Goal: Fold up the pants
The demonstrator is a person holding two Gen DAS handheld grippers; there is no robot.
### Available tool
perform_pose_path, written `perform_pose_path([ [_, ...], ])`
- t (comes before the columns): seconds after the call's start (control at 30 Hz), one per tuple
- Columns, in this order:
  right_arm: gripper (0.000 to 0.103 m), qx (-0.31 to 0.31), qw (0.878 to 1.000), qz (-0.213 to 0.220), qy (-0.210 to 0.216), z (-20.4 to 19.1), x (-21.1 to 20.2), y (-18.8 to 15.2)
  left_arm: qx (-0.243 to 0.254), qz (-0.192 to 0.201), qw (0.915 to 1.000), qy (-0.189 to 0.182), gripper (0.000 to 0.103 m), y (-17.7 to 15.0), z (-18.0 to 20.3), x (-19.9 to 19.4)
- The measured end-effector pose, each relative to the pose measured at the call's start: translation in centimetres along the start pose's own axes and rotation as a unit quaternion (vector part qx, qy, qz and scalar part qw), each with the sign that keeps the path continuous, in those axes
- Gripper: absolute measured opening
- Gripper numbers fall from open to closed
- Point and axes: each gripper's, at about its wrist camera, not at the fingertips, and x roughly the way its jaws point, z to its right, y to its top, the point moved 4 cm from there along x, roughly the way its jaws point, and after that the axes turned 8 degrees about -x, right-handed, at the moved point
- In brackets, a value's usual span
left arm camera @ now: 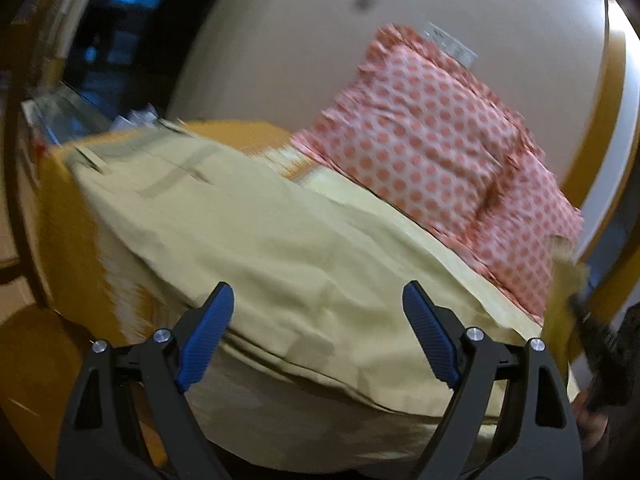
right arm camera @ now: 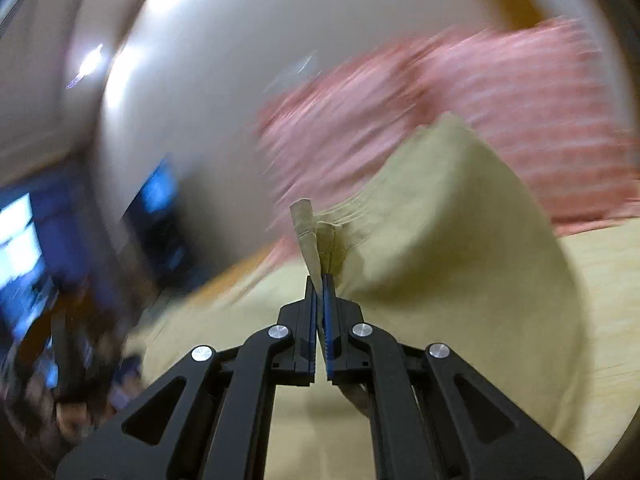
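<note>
The orange-covered bed [left arm camera: 60, 208] is being seen stretching ahead of the left tool, and the khaki pants [left arm camera: 280, 248] are being spread across it, waistband at the far end and folded edges lying just in front of the blue pads. Beyond the pants, off to the right of that tool, a pink polka-dot pillow [left arm camera: 432, 136] is being propped against the pale wall [left arm camera: 280, 32]. The left tool [left arm camera: 318, 300] is being held wide apart just above the fabric, nothing being gripped between its fingers. Over in the blurred right wrist view, the right tool [right arm camera: 320, 284] is being kept pinched tight on a bunched edge of the pants [right arm camera: 440, 240], the cloth being lifted into a peak directly ahead of it, with the pillow [right arm camera: 500, 92] smeared behind.
</note>
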Motion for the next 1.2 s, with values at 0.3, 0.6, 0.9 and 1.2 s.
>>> perform_pose_path([
  [0.3, 0.044, -0.051, 0.995, -0.073, 0.033, -5.0, 3.6, -2.9, -0.078, 0.014, 0.9947, 0.066, 0.086, 2.0, -7.5, -0.4],
  [0.6, 0.050, -0.074, 0.980, -0.155, -0.097, -2.1, 6.2, -4.9, -0.137, 0.002, 0.9896, 0.042, 0.086, 3.4, -10.3, 1.3],
  [0.9, 0.055, -0.067, 0.984, -0.140, -0.086, -2.5, 6.8, -4.7, -0.173, -0.028, 0.9839, 0.038, 0.085, 3.7, -10.2, 3.2],
  [1.2, 0.059, -0.061, 0.987, -0.131, -0.075, -2.8, 6.6, -4.9, -0.198, -0.002, 0.9800, 0.012, 0.080, 5.5, -9.8, 2.3],
])
